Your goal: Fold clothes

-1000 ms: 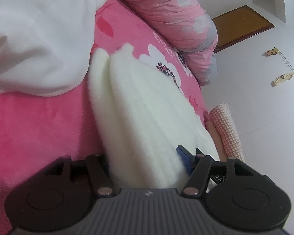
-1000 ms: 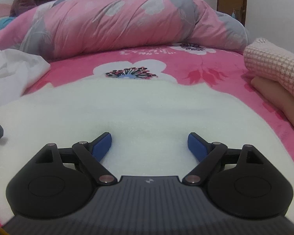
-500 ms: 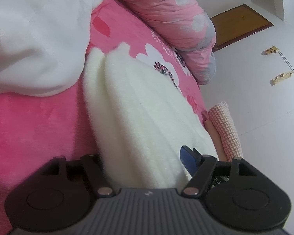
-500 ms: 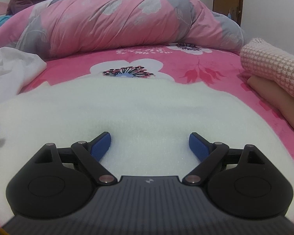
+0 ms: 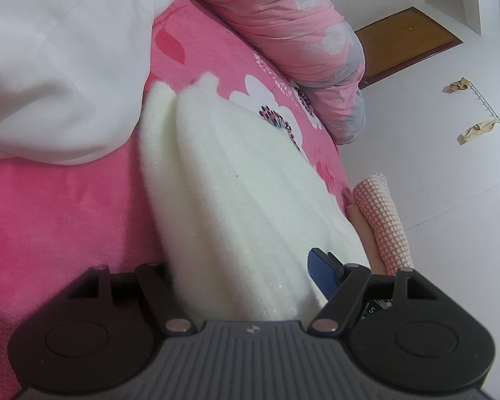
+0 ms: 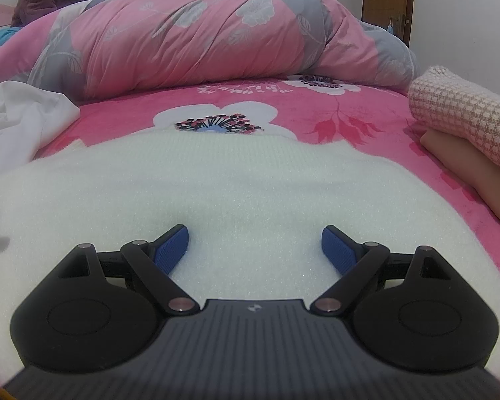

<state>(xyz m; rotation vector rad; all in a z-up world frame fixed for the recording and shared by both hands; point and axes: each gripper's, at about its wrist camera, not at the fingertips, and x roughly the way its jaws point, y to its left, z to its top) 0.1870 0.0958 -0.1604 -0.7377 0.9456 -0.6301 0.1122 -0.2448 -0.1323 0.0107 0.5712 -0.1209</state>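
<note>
Cream fleecy knit, the garment point(image 6: 236, 180) lies spread on the pink flowered bed point(image 6: 366, 113), between a white cloth point(image 5: 56, 66) and a folded checked pile point(image 6: 463, 113). The right gripper point(image 6: 255, 245) rests on it with jaws wide and empty, and the left gripper point(image 5: 243, 276) straddles a raised fold, its pads apparently slack. A fold looks just laid; next each must pinch a fresh edge.

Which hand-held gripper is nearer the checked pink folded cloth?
Right. The right hand-held gripper sits mid-sweater, with the checked pink folded cloth close on its right; the left hand-held gripper works the sweater's far edge.
</note>
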